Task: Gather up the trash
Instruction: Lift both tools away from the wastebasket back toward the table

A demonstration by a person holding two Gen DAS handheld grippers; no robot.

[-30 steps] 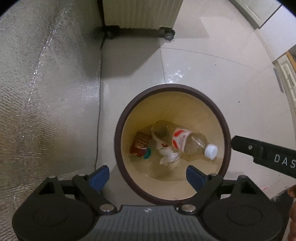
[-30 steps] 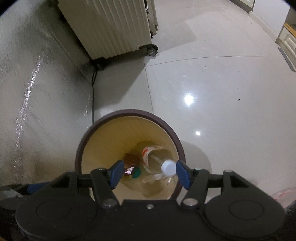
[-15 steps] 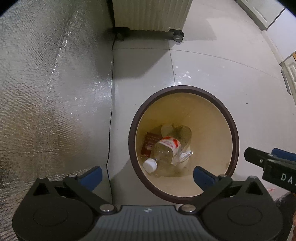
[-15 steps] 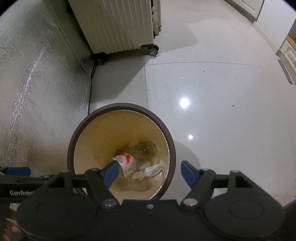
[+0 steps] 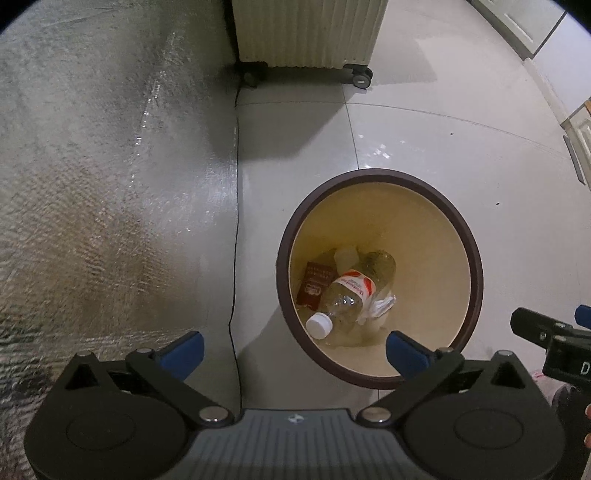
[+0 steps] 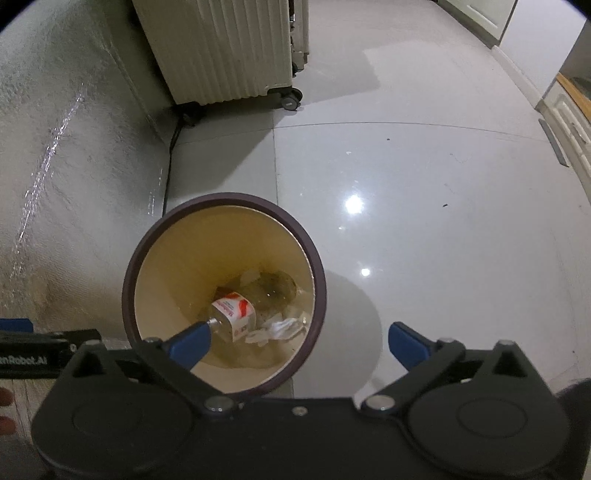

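While both claws hang above the tiled floor [image 6: 424,177], the left gripper [image 5: 293,349] is spread wide with nothing between its blue fingertips [image 5: 183,349], and the right gripper [image 6: 295,341] is likewise released and empty. Seen from the left wrist, the waste bin [image 5: 476,266], cream inside with a dark brown rim, stands on the floor at about 2 o'clock from that gripper's midpoint. At its bottom lies a clear plastic bottle [image 5: 351,291] on its side, white cap [image 5: 319,325] pointing toward 7 o'clock, red-and-white label around its middle. A dark red packet [image 5: 314,284] lies touching the bottle at its 9 o'clock side, and crumpled white paper [image 5: 382,304] sits at its 4 o'clock. Outside the bin, a silvery quilted mat [image 5: 103,177] covers the floor at 9 o'clock, a thin black cable [image 5: 235,236] running along its edge. A ribbed cream heater on castors [image 5: 308,33] stands at 12 o'clock.
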